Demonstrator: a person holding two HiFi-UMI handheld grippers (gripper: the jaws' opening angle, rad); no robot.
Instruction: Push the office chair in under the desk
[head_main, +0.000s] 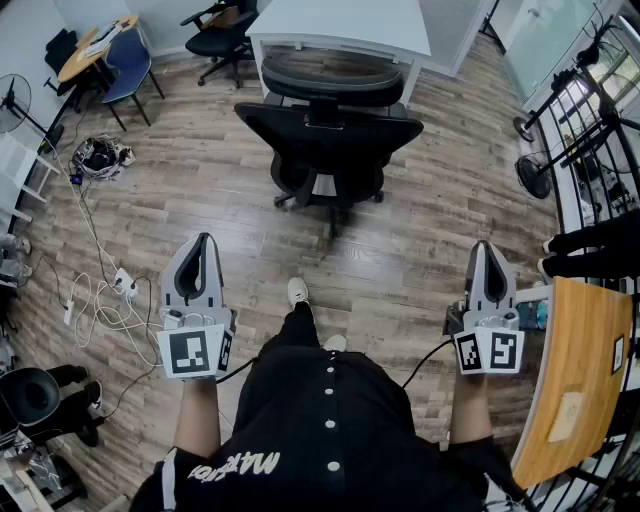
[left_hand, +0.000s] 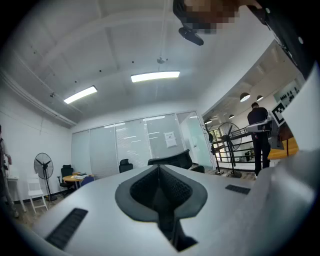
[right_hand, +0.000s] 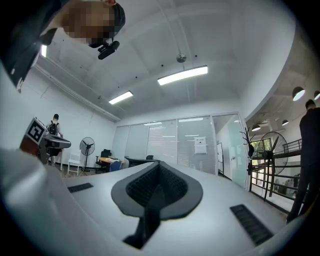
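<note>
Left gripper (head_main: 205, 242), right gripper (head_main: 482, 248): fingers squeezed together, holding nothing. Chair (head_main: 330, 135) rolls; crooked push could bump tabletop (head_main: 340, 25) leg, gap maybe tight.

Bright, even indoor light from ceiling strip lamps (left_hand: 155, 76), blown out to white in both gripper views. Head view sharp; faint soft shadow beneath the office chair (head_main: 330, 135) on the wooden floor (head_main: 200, 200). Gripper views show strong fisheye curvature and dark vignetted corners.
</note>
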